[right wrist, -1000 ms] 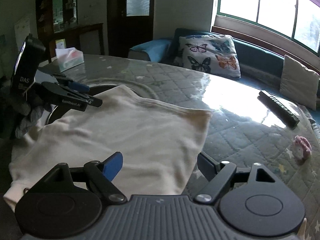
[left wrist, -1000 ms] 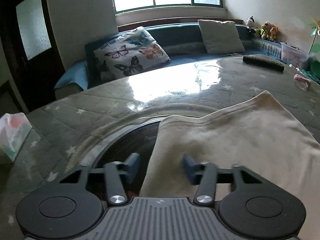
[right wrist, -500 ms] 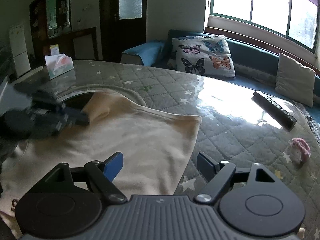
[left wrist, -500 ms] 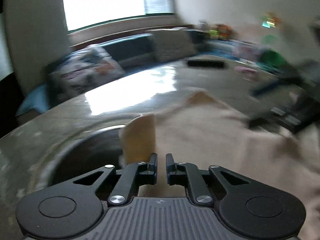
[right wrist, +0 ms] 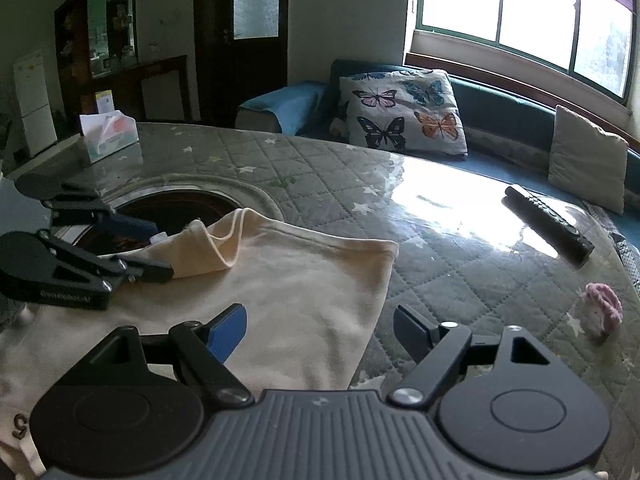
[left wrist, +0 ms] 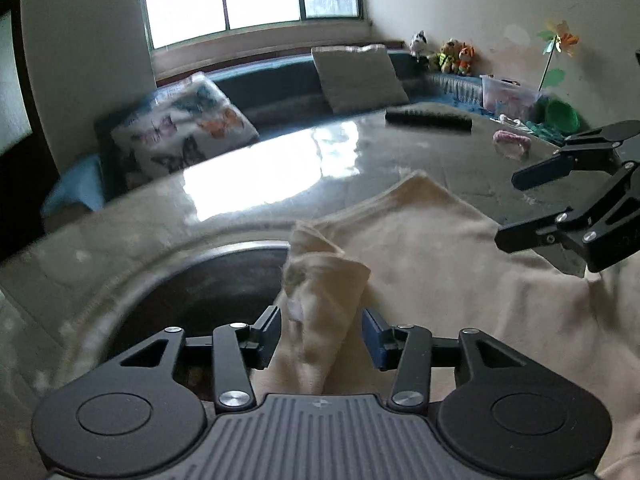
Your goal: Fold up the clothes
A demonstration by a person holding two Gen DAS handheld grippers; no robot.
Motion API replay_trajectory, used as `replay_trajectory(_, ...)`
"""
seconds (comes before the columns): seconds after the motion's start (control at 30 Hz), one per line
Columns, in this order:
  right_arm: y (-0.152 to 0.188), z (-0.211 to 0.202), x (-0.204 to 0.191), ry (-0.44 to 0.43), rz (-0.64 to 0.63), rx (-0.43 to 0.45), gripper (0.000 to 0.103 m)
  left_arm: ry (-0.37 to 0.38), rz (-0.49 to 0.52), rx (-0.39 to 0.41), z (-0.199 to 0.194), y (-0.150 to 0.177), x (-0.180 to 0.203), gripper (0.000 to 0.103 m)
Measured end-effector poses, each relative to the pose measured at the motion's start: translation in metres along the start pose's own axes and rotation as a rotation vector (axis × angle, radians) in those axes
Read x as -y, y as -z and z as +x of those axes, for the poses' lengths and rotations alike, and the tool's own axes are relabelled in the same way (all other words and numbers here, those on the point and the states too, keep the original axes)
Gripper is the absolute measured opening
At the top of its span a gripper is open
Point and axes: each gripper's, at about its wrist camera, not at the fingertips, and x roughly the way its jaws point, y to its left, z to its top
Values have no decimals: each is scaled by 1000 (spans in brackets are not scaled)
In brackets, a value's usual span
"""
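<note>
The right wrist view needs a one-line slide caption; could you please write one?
Right gripper hovers open over a cream garment while the left gripper folds one corner inward.

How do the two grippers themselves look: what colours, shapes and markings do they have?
Both the left gripper and the right gripper are matte black, with a grey ribbed housing between two round discs, silver pivot screws on jointed link bars, and blue pads on the jaws. White lettering marks the left one's side; it is too small to read. No cables show.
</note>
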Motion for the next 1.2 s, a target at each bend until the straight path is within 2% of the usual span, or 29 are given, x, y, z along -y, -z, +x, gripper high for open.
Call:
replay_trajectory(0.03,0,2,2,3,2,-2,82,-2,-6,-7,3,0,-1,14)
replay_trajectory(0.07,-1,4,3,7,5,-5,82,-4,-12,-15,6,0,-3,10)
replay_trajectory(0.13,-2,8,7,14,15,-11,82,-11,-25,-29,12,0,-7,7)
replay_trajectory(0.27,-7,20,20,15,64,-26,76,-97,-70,-44,18,0,-33,7)
replay_trajectory(0.33,-10,28,25,21,85,-33,68,-140,-92,-52,21,-1,-46,7)
replay_trajectory(0.5,-16,49,32,18,121,-54,57,-242,-145,-71,29,-1,-78,8)
replay_trajectory(0.6,-20,63,36,21,145,-66,46,-234,-138,-71,32,1,-79,8)
replay_trajectory(0.67,-23,71,39,23,162,-72,34,-237,-124,-68,33,1,-78,7)
replay_trajectory(0.77,-25,80,44,31,177,-65,7,-258,-105,-64,38,-1,-78,6)
replay_trajectory(0.8,-28,84,44,43,180,-60,4,-268,-101,-63,41,-1,-78,6)
replay_trajectory(0.9,-32,91,48,53,195,-59,6,-279,-102,-64,41,-3,-80,6)
replay_trajectory(0.93,-34,92,48,61,192,-60,10,-280,-104,-64,40,-3,-81,10)
replay_trajectory(1.07,-34,79,46,68,167,-61,13,-287,-94,-65,29,-4,-78,14)
replay_trajectory(1.1,-34,73,43,61,156,-60,18,-279,-87,-63,23,-3,-74,20)
replay_trajectory(1.13,-33,66,41,54,146,-59,28,-271,-80,-61,18,-3,-70,31)
replay_trajectory(1.2,-31,52,33,33,116,-57,39,-257,-53,-53,6,0,-59,43)
